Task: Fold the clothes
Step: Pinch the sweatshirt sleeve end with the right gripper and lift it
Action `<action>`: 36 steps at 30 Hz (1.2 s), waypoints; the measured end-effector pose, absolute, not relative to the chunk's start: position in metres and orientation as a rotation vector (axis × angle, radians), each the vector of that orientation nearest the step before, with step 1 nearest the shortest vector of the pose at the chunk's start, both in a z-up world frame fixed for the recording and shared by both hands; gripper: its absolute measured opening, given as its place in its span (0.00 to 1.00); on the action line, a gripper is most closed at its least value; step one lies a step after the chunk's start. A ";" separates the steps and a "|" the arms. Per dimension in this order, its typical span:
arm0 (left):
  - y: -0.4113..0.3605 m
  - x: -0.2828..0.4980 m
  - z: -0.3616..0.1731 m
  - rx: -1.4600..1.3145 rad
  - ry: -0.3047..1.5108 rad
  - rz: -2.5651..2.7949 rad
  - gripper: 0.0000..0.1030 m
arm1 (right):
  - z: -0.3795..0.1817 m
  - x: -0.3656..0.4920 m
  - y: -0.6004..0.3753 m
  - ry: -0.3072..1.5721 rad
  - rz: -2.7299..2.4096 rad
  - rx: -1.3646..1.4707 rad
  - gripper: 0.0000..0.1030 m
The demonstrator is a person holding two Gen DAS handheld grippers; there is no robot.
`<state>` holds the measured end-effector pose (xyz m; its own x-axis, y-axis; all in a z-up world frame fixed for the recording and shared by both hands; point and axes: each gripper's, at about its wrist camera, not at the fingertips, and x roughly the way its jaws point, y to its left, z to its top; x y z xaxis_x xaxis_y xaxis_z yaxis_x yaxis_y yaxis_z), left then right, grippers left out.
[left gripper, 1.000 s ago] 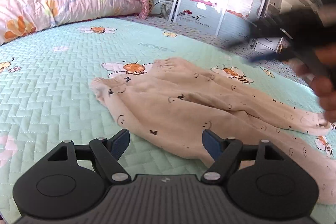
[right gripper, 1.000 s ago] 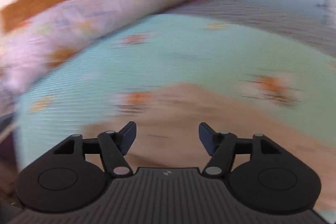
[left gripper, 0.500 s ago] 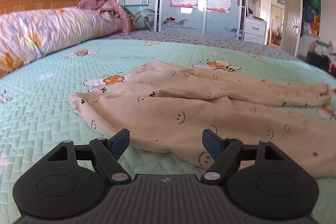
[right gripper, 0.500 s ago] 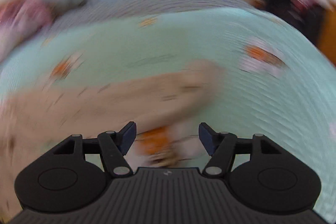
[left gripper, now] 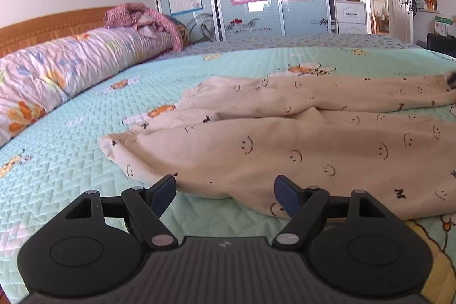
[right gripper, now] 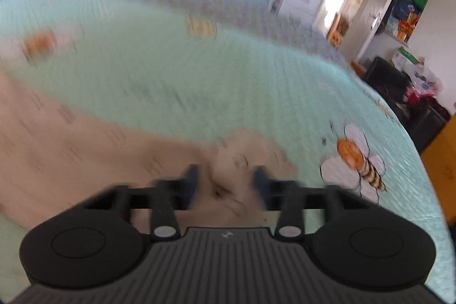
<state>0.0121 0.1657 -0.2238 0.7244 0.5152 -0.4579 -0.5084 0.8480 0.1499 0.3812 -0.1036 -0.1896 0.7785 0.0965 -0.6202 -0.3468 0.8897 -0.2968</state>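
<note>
Lying across the bedspread (left gripper: 71, 161), beige trousers (left gripper: 285, 150) meet wide left jaws, right jaws closing on the cuff (right gripper: 236, 158).

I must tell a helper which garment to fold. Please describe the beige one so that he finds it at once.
Look at the mint-green quilted bedspread with bee pictures. In its middle lies the beige garment, spread out and rumpled. Its small black smiley faces set it apart from the pink knitted cloth on the flowered quilt roll by the headboard.

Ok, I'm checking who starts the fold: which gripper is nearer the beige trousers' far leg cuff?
Right. The right gripper is at the trouser cuff, cloth between its fingers. The left gripper hovers open by the trousers' near edge, the cuff far to its right.
</note>
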 end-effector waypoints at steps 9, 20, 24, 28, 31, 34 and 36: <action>0.166 0.011 -0.225 0.006 0.510 0.561 0.77 | -0.180 0.326 -0.267 0.664 0.047 0.486 0.20; 0.163 0.012 -0.225 0.014 0.511 0.559 0.77 | -0.169 0.390 -0.215 0.645 0.049 0.335 0.72; 0.162 0.012 -0.226 0.023 0.513 0.562 0.77 | -0.212 0.393 -0.276 0.646 0.067 0.795 0.72; 0.158 0.013 -0.227 0.049 0.514 0.572 0.77 | -0.243 0.383 -0.288 0.599 0.096 1.011 0.70; 0.155 0.014 -0.228 0.069 0.517 0.579 0.77 | -0.240 0.415 -0.264 0.694 0.188 0.951 0.43; 0.153 0.015 -0.228 0.083 0.519 0.582 0.77 | -0.229 0.434 -0.238 0.792 0.156 0.832 0.07; 0.152 0.014 -0.228 0.088 0.520 0.582 0.77 | -0.204 0.421 -0.229 0.738 0.109 0.729 0.07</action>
<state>0.0144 0.1524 -0.2279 0.7106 0.5462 -0.4435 -0.5026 0.8352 0.2232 0.4211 -0.2292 -0.2042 0.7460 0.3359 -0.5750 0.1553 0.7519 0.6407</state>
